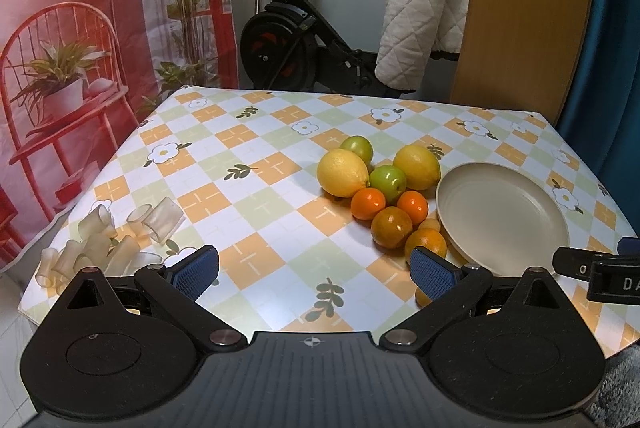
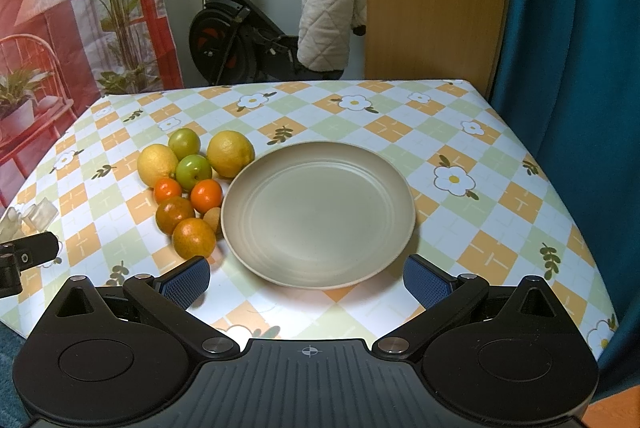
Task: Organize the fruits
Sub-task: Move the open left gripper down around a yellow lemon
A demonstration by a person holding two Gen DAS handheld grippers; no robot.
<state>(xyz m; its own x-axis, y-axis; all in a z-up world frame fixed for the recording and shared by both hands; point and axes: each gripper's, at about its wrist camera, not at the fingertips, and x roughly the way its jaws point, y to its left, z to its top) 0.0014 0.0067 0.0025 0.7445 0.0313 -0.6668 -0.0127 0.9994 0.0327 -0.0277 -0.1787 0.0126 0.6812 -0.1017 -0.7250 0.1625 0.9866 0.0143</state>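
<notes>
Fruits [image 2: 188,187] sit clustered just left of the plate [image 2: 320,155]; my left gripper [image 1: 314,274] and right gripper [image 2: 306,282] gape wide, holding nothing

The left gripper's [image 1: 314,274] right finger [image 1: 433,278] covers the near side of one orange [image 1: 426,243] and most of a small fruit [image 1: 422,298] below it, whose kind cannot be told. A pale round fruit [image 2: 212,218] is half hidden between an orange and the plate [image 2: 320,260]; its kind is unclear. The plate's near rim [image 1: 500,268] passes behind the right gripper's [image 1: 600,274] black body, itself cut off by the frame edge with lettering unreadable beyond "DA". Clear tubes [image 2: 38,214] appear small and blurred at the left edge in the right wrist view.
</notes>
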